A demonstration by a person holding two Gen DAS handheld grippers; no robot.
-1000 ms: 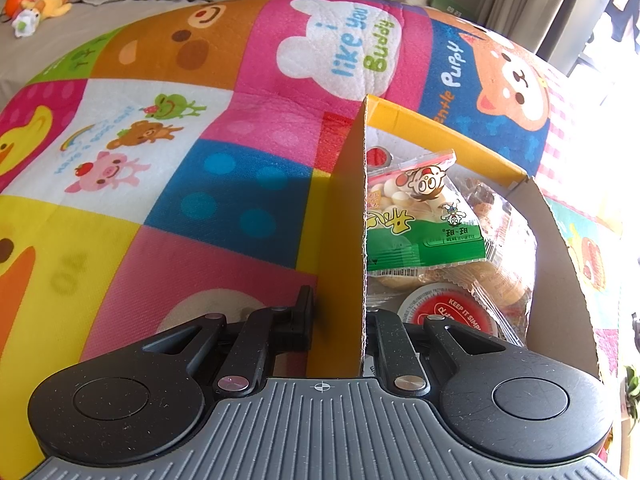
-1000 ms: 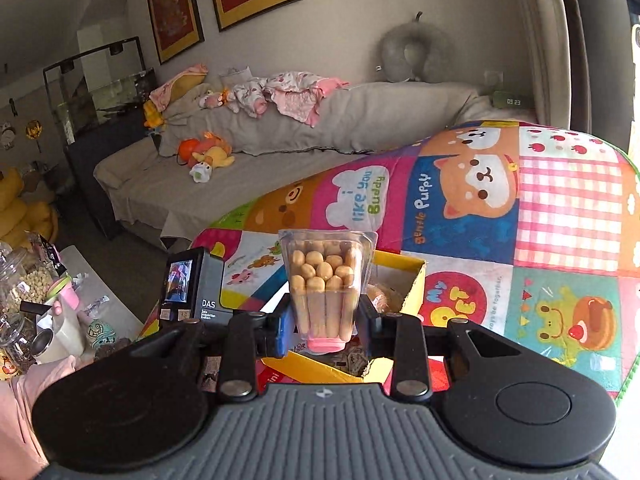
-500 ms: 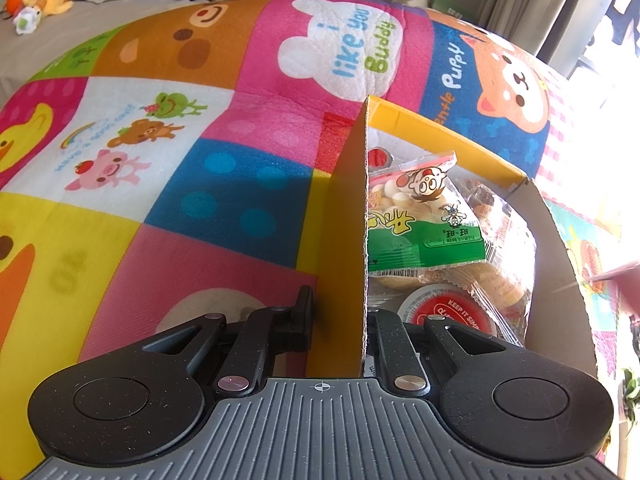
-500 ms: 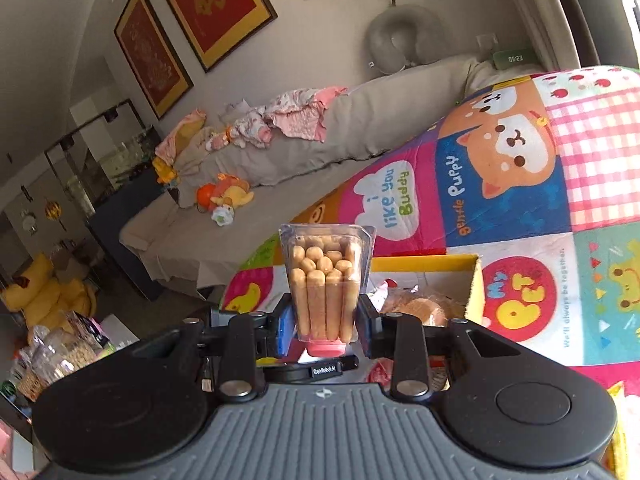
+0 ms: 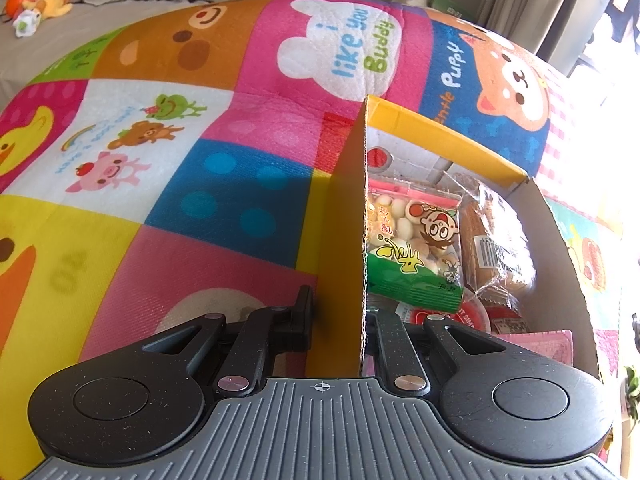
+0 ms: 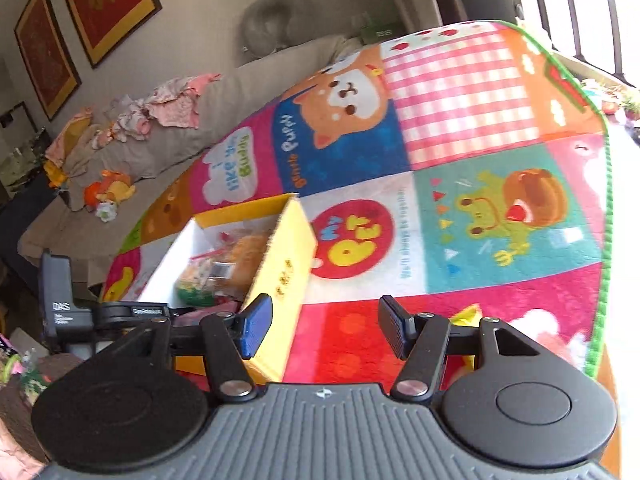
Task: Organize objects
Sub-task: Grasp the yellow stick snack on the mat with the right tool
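Observation:
A yellow cardboard box (image 5: pixel 344 216) stands on the colourful play mat. My left gripper (image 5: pixel 340 316) is shut on its near side wall, one finger outside and one inside. Inside lie a green snack bag (image 5: pixel 412 240), a clear bread packet (image 5: pixel 496 248), a red-lidded cup (image 5: pixel 460 316) and a pink-patterned pack (image 5: pixel 536 344) at the near right corner. In the right wrist view the box (image 6: pixel 280 248) sits left of centre. My right gripper (image 6: pixel 325 326) hangs over its right wall and the red mat patch, jaws opening, with nothing between the blue pads.
The play mat (image 6: pixel 480 208) covers the whole surface, and its green border (image 6: pixel 600 280) runs down the right. A grey sofa (image 6: pixel 168 148) with clothes and plush toys (image 6: pixel 108 192) lies beyond. The left gripper's black body (image 6: pixel 60 304) shows at the box's left.
My right gripper sank, rolled and opened, and the clear cup of biscuit sticks has left its jaws. A pink pack has appeared in the box's near right corner. The left gripper kept still.

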